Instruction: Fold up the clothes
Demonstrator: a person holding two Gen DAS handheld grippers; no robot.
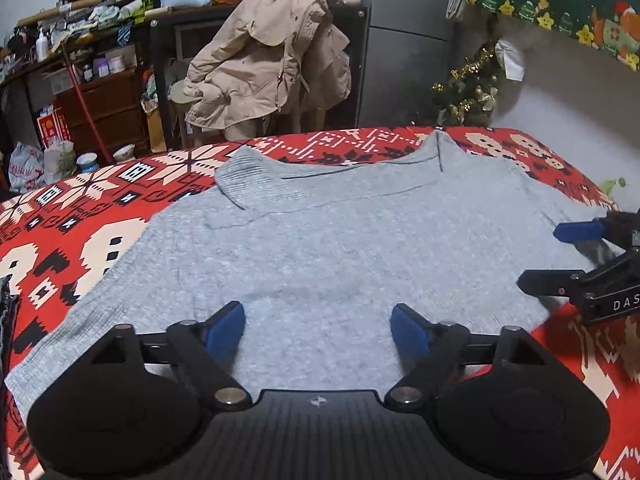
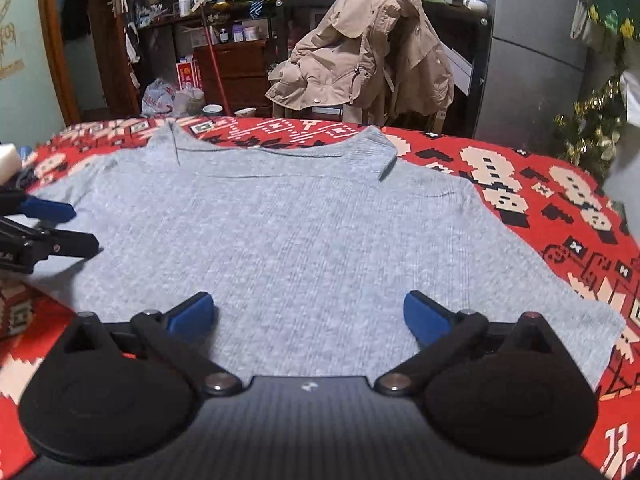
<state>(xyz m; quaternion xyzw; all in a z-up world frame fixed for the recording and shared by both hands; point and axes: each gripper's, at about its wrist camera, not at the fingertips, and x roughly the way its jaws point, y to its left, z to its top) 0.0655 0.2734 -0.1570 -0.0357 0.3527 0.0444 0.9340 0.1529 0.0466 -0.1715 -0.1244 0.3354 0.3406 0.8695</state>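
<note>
A grey ribbed knit sweater [image 1: 320, 248] lies flat on the red patterned blanket [image 1: 100, 200], its collar at the far edge. My left gripper [image 1: 318, 326] hovers open over the sweater's near hem, nothing between its blue pads. In the same view the right gripper [image 1: 540, 254] enters from the right edge, open, over the sweater's right side. From the right wrist view the same sweater [image 2: 312, 232] fills the middle. My right gripper [image 2: 308, 318] stands open above its near hem. The left gripper [image 2: 80, 226] shows at the left edge, open.
A beige coat [image 1: 264, 64] hangs over a chair beyond the bed's far edge. Cluttered dark shelves [image 1: 100, 40] stand at back left, a grey fridge [image 1: 404, 40] behind. A small decorated tree [image 1: 472, 88] sits back right. Dark denim [image 1: 8, 320] lies at the left edge.
</note>
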